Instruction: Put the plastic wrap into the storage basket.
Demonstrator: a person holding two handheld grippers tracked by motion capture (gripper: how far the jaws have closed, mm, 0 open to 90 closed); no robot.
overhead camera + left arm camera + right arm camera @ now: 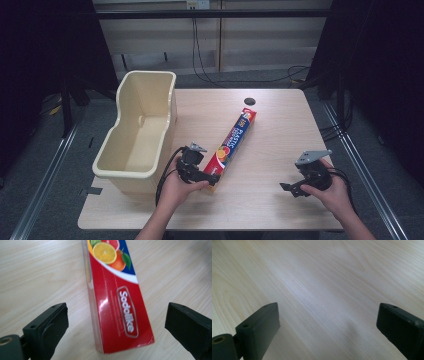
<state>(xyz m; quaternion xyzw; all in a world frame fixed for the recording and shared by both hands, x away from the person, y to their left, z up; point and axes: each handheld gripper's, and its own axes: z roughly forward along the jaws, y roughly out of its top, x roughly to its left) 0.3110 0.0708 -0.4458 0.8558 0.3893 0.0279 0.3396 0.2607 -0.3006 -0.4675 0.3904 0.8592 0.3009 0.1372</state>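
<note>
Left tool (212, 178) wide around the near end of the wrap box (234, 142), untouched; right tool (286, 188) wide, low over bare table (280, 125).

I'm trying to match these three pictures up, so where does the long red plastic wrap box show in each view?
High view: the long red cardboard plastic wrap box lies slanted at table centre, near end by the left claw.
Left gripper view: the box lies between the open jaws, end toward the camera.
Right gripper view: not in it.
Shared landmark: the pale wooden table.
</note>
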